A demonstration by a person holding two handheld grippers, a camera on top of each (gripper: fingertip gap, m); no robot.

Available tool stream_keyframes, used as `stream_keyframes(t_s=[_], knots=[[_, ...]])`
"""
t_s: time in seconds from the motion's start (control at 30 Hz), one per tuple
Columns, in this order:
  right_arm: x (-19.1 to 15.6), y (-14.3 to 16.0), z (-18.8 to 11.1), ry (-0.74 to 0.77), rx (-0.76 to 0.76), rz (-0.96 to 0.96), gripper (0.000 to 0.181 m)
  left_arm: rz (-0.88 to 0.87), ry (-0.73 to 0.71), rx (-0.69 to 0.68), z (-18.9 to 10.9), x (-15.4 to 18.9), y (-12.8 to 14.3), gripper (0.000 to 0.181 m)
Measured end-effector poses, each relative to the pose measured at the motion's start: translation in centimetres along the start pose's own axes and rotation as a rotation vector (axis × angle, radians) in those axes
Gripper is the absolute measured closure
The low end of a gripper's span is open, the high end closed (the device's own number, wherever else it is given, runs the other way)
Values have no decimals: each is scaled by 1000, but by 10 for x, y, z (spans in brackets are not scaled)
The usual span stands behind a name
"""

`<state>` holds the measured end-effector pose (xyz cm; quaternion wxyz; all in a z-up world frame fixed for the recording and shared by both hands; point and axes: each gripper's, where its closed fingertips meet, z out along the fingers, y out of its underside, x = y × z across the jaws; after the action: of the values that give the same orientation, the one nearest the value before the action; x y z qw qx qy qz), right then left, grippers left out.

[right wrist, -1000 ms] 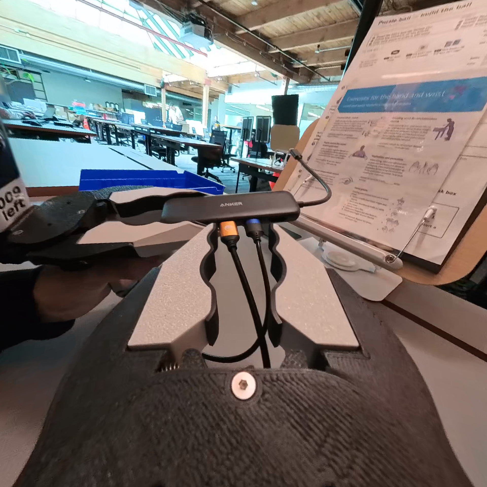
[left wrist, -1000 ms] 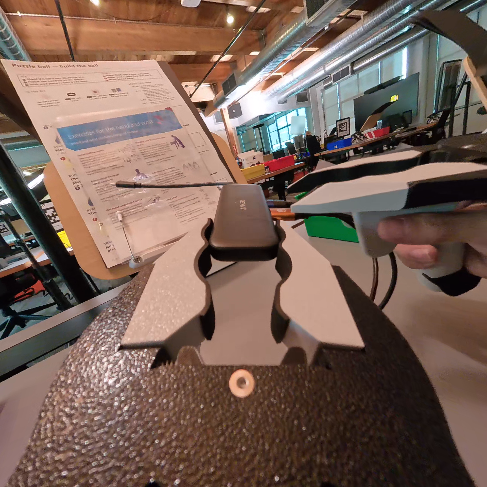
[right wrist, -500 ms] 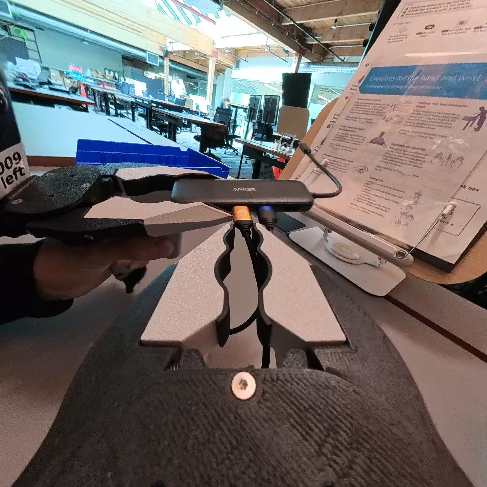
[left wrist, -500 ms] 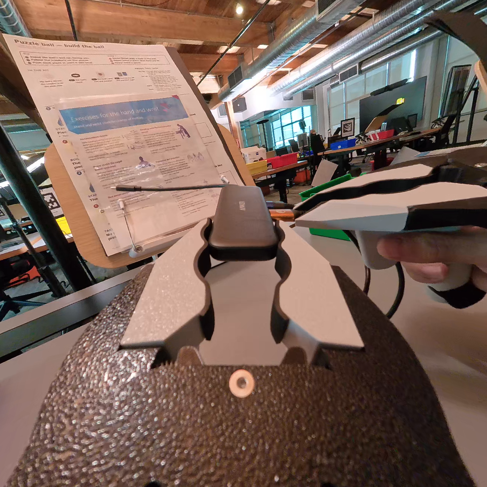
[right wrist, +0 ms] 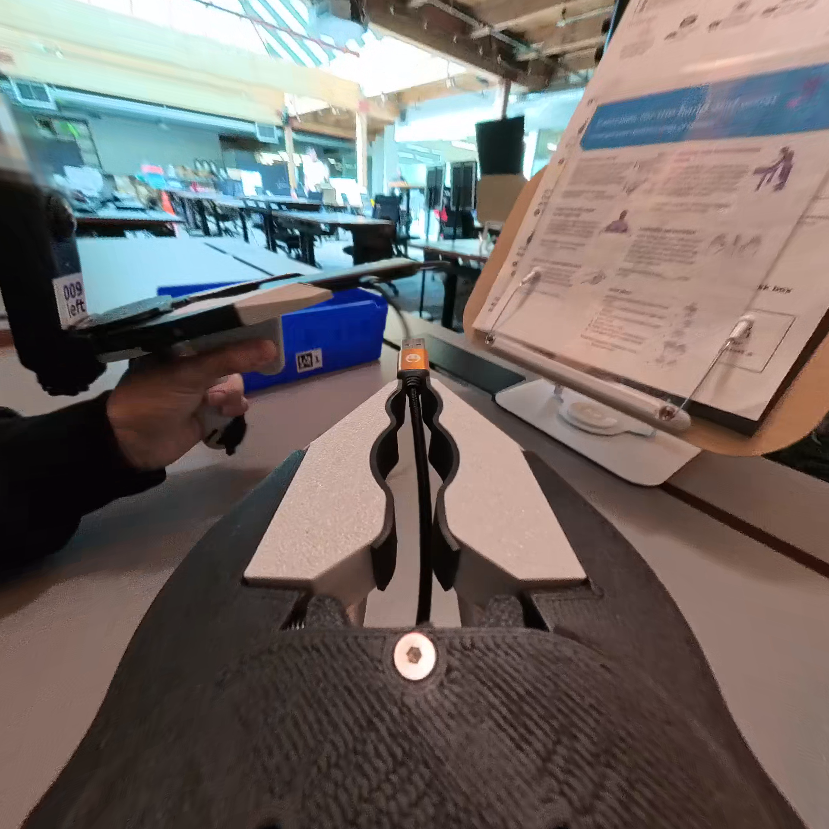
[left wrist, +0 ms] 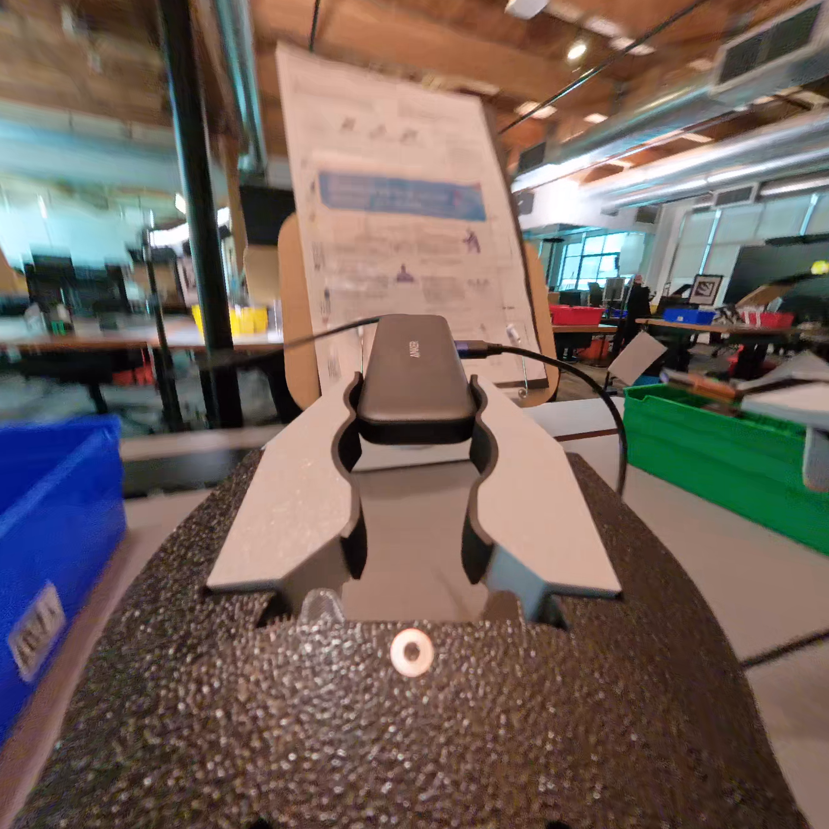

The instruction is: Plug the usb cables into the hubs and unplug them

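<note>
Since half a second ago the orange-collared cable (right wrist: 413,359) has come out of the hub (left wrist: 415,372), and the two tools now stand well apart. Surroundings: a tilted document stand (right wrist: 664,251) carrying printed sheets sits on the counter (right wrist: 740,605) ahead and to the right; a blue bin (right wrist: 332,332) lies at the left, a green bin (left wrist: 717,453) at the right. Left tool (left wrist: 415,415): partly closed, fingers clamping the near end of the dark hub, held clear above the counter. One black cable with a blue-collared plug (left wrist: 471,347) remains seated in the hub's right side (its lead droops toward the counter). Right tool (right wrist: 413,394): nearly closed, pinching the orange-collared cable just behind its plug, bare metal tip pointing forward, touching nothing.
</note>
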<state>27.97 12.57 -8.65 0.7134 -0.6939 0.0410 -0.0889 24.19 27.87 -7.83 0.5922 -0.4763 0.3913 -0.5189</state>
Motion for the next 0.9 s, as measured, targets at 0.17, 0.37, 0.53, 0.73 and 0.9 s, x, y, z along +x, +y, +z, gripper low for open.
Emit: stream_keyframes(t_s=[0.17, 0.37, 0.53, 0.73, 0.9], knots=[[6, -42, -34, -30, 113, -174, 175, 100, 44, 36, -5, 18, -9, 136], [77, -135, -133, 249, 183, -395, 176, 104, 54, 12, -4, 16, 0, 137], [154, -144, -185, 402, -12, -506, 175, 62, 84, -13, -1, 18, 6, 136], [204, -89, -206, 418, -69, -385, 176, 58, 101, -7, -1, 20, 6, 136], [204, 17, -189, 284, -387, -332, 175, 111, 159, 2, -5, 30, -5, 136]])
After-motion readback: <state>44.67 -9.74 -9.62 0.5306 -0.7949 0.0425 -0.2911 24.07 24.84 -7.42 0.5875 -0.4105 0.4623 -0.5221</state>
